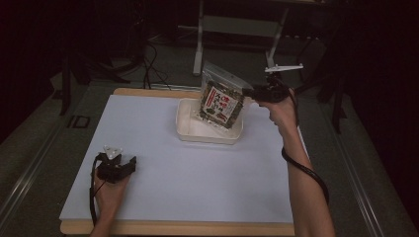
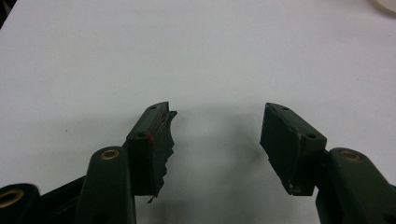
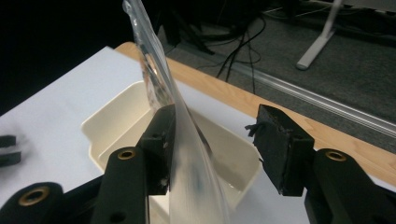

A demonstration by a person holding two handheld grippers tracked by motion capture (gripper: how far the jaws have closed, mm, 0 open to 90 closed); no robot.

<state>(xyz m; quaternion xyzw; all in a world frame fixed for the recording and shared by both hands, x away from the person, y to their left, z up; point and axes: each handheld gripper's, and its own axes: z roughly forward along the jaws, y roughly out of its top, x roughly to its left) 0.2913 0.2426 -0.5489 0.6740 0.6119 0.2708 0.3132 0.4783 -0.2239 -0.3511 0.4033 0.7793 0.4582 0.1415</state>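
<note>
A clear snack bag [image 1: 222, 98] with dark contents and a red-and-white label stands tilted over a shallow white tray [image 1: 190, 132] at the far middle of the table. My right gripper [image 1: 249, 92] is at the bag's right edge. In the right gripper view its jaws stand apart, open [image 3: 215, 114]; the bag's clear film [image 3: 187, 154] leans against the left jaw and is clear of the right one, with the tray [image 3: 107, 116] below. My left gripper [image 1: 132, 163] rests open on the near left of the table, nothing between its jaws [image 2: 217, 126].
A white sheet [image 1: 148, 148] covers the wooden table, whose edge shows at the back [image 3: 243, 100]. Beyond it lie dark floor, cables [image 1: 148, 59] and a grey stand leg [image 1: 198, 54]. A corner of the tray [image 2: 385, 4] shows in the left gripper view.
</note>
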